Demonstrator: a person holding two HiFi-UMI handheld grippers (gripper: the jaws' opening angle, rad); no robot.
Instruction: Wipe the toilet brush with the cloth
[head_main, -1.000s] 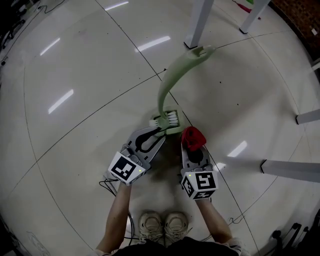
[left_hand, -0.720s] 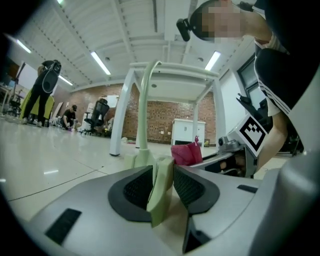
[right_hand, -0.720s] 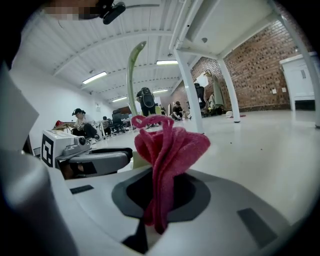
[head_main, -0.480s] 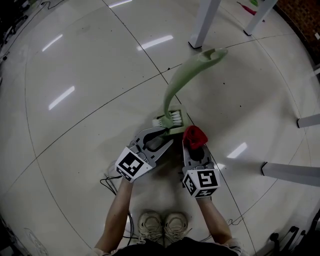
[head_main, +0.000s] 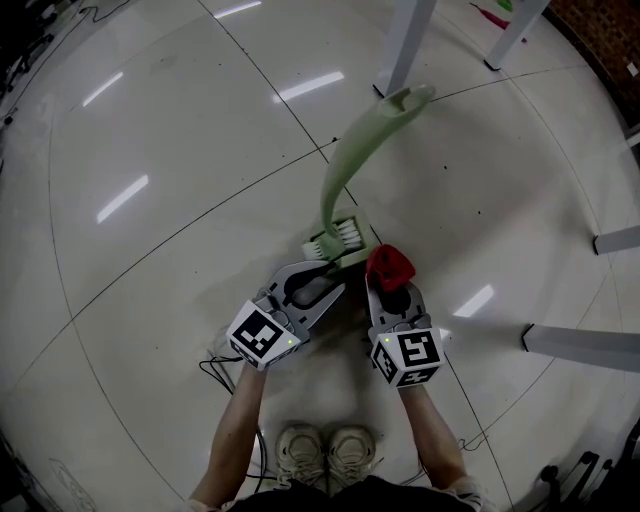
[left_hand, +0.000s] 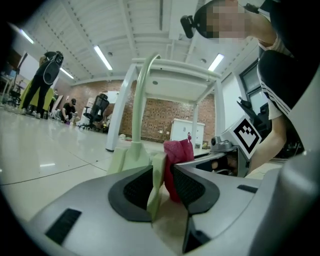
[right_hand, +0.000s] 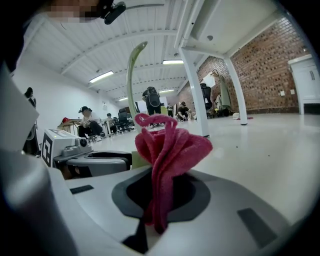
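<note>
A pale green toilet brush (head_main: 340, 238) stands bristle end down by the floor, its curved handle (head_main: 350, 150) rising away from me. My left gripper (head_main: 332, 272) is shut on the flat green part at the brush head (left_hand: 156, 180); its jaws have just been opening a little, and the green plate still sits between the pads. My right gripper (head_main: 392, 288) is shut on a bunched red cloth (head_main: 390, 264), which sits just right of the brush head, close to touching it. In the right gripper view the cloth (right_hand: 169, 152) blooms above the jaws, with the handle (right_hand: 131, 75) behind.
White table legs (head_main: 402, 45) stand just beyond the handle's top, and another leg (head_main: 512, 30) is further right. White bars (head_main: 585, 340) lie on the glossy floor at right. A thin cable (head_main: 215, 368) and the person's shoes (head_main: 330, 445) are close below the grippers.
The brush handle's top swung to the right and has come back left. Both grippers and the red cloth stay almost where they were.
</note>
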